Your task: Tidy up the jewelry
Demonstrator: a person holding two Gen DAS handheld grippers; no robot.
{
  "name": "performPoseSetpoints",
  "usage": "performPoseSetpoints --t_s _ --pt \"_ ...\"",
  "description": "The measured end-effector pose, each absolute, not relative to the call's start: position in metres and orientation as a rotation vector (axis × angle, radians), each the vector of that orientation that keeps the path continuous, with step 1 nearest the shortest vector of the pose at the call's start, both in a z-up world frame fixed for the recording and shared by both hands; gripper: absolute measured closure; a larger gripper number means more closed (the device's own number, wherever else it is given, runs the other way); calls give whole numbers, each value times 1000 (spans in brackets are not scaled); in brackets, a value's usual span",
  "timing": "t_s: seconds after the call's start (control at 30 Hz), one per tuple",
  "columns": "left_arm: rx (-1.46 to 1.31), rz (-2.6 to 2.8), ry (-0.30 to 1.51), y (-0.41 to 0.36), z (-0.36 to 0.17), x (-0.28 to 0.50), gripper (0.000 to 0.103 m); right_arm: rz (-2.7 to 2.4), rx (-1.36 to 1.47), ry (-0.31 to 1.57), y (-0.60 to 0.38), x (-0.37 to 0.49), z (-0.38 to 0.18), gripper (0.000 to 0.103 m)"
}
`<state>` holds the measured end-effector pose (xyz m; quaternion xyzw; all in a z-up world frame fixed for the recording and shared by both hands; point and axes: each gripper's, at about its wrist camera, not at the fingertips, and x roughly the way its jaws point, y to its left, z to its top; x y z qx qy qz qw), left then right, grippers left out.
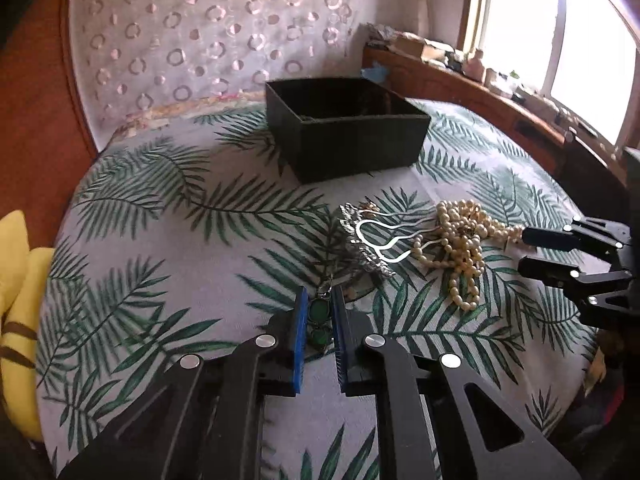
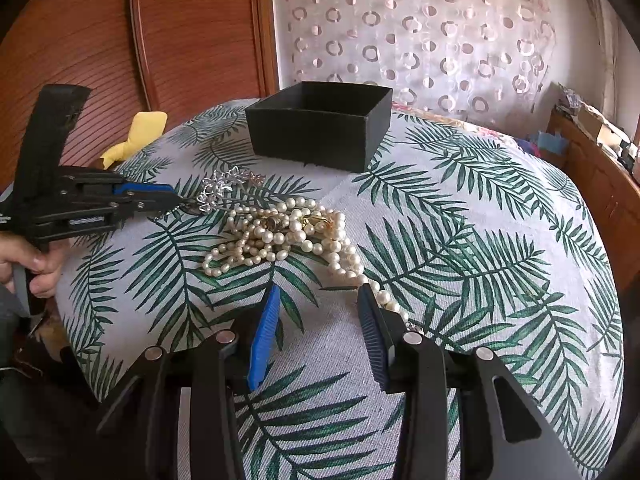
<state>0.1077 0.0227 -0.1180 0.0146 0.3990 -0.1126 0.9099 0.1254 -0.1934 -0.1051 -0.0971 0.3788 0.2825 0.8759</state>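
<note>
A black open box (image 1: pixel 344 128) stands at the back of the leaf-print surface; it also shows in the right wrist view (image 2: pixel 320 126). My left gripper (image 1: pixel 320 304) is closed around a green-stone pendant (image 1: pixel 318 320) lying on the cloth. A silver hairpin (image 1: pixel 372 240) and a heap of pearl necklaces (image 1: pixel 460 240) lie to its right. In the right wrist view my right gripper (image 2: pixel 318 296) is open and empty just in front of the pearl necklaces (image 2: pixel 288 236), with one strand running past its right finger. The silver hairpin (image 2: pixel 220 192) lies beyond. The left gripper (image 2: pixel 172 196) shows at the left.
A yellow cloth (image 1: pixel 20 300) lies at the left edge of the surface. A wooden ledge with small items (image 1: pixel 500 80) runs under the window on the right. A patterned curtain (image 2: pixel 420 32) and a wooden panel (image 2: pixel 160 32) stand behind.
</note>
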Motion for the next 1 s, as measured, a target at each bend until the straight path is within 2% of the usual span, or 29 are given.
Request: performPoseSetpoints --t_s 0.5,0.73,1.0 --pt "-70 -188 647 62 -57 60 92 643 -214 767 -169 124 -91 60" --pt "-76 -189 631 65 -55 56 92 744 -240 758 -118 136 -79 60" --pt "-93 -178 635 71 -62 51 92 751 -308 804 -63 161 -93 60"
